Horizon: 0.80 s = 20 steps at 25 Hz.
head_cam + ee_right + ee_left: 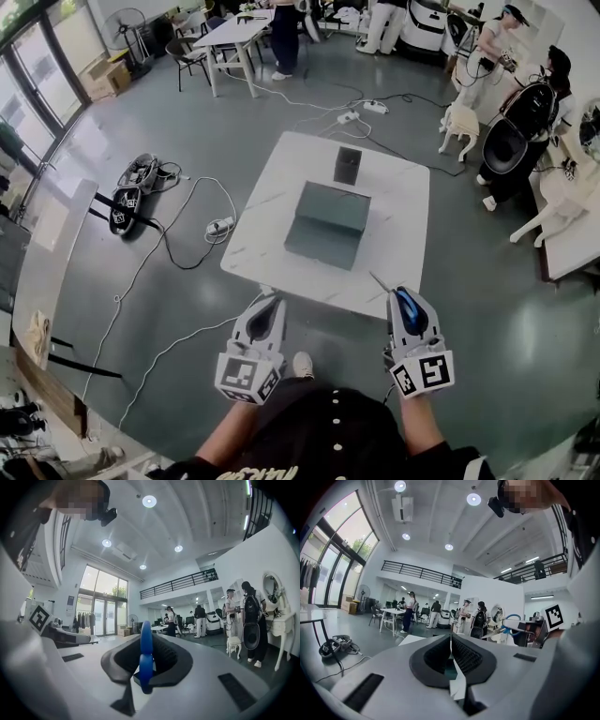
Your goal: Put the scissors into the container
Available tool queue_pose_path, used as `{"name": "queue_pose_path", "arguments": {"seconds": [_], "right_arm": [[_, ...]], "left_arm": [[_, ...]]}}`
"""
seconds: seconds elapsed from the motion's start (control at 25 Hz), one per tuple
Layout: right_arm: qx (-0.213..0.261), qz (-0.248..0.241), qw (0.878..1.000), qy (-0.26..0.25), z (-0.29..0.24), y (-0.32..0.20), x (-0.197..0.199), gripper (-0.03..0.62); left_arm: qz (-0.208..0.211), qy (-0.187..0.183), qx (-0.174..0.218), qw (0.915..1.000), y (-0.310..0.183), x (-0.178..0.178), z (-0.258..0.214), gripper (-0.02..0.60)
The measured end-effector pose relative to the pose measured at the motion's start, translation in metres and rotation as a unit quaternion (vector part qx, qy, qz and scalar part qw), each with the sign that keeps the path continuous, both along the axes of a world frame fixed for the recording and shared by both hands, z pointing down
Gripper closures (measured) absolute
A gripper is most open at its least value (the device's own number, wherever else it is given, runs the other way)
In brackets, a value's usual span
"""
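- Legible print: only black-and-white square markers on the cubes of the left gripper [271, 300] and right gripper [401, 294].
- Right gripper: fingers clamped on the blue handle of the scissors [146, 663]. The blade tip reaches the near edge of the desk [272, 202].
- Left gripper: fingers pressed together, nothing between them, just short of the same edge.
- Container [328, 223]: grey-green, mid-desk. A small dark box [348, 164] stands at the far side.
- Bare floor [487, 319] surrounds the desk, with a cable [178, 234] to its left.
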State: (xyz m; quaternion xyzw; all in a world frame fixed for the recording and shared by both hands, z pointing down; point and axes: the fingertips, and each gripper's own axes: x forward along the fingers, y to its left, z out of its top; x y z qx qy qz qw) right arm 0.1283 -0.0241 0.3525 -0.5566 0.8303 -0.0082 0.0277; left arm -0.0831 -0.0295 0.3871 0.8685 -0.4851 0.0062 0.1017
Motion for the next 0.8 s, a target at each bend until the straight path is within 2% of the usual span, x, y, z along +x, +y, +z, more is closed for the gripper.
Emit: {"name": "queue_pose_path", "arguments": {"seconds": [0.44, 0.8], "right_arm": [[-0.012, 0.022, 1.0, 0.001, 0.015, -0.038, -0.011, 0.539], [-0.035, 0.021, 0.999, 0.002, 0.032, -0.07, -0.008, 0.539]], "left_arm": [[0.025, 0.002, -0.01, 0.9996, -0.046, -0.015, 0.013, 0.549], [0.033, -0.002, -0.028, 0.9991, -0.076, -0.006, 0.025, 0.549]]}}
